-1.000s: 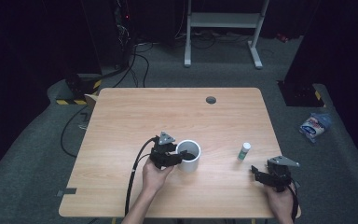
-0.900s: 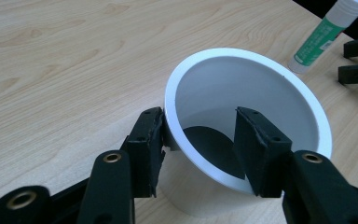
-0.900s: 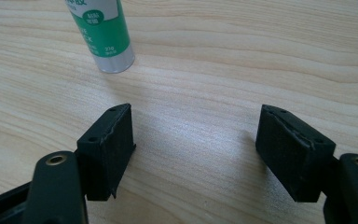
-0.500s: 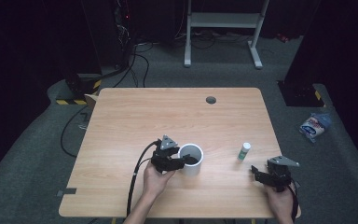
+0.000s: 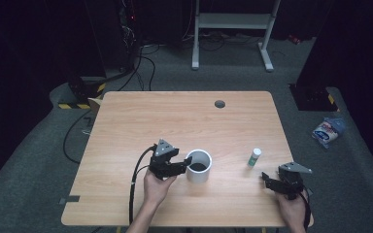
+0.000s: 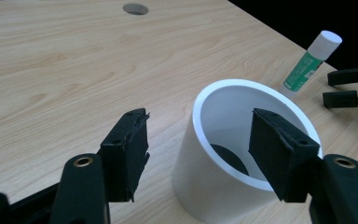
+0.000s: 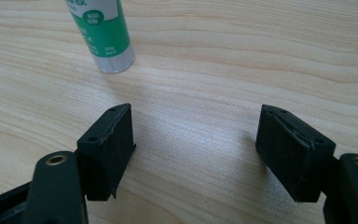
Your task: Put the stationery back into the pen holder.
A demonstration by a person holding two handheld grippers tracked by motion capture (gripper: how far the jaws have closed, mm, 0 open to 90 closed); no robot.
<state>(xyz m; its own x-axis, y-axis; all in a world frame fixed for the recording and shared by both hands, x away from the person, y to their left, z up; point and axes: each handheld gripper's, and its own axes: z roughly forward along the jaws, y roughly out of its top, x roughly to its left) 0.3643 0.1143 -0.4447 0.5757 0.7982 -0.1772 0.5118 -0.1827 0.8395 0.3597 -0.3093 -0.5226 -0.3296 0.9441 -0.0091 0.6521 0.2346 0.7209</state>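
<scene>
My left gripper (image 6: pixel 198 154) has just been opening, jaws spread astride the white cup's (image 5: pixel 198 166) near rim, pads off it. The cup stands mid-table, bare wood around it. My right gripper (image 7: pixel 196 149) gapes empty near the glue stick (image 7: pixel 103 32), by the table's (image 5: pixel 126 126) right edge.

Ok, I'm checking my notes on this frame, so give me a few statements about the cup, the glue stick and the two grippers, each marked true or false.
1. The white cup stands upright on the table. True.
2. The left gripper is clamped on the cup's wall. False: its jaws have just been opening, with one pad outside the wall and one over the mouth, neither pressing.
3. The glue stick lies on its side. False: it stands upright, white cap on top.
4. The right gripper is open with nothing between its jaws. True.
5. The glue stick is inside the cup. False: it stands on the table beside it.
</scene>
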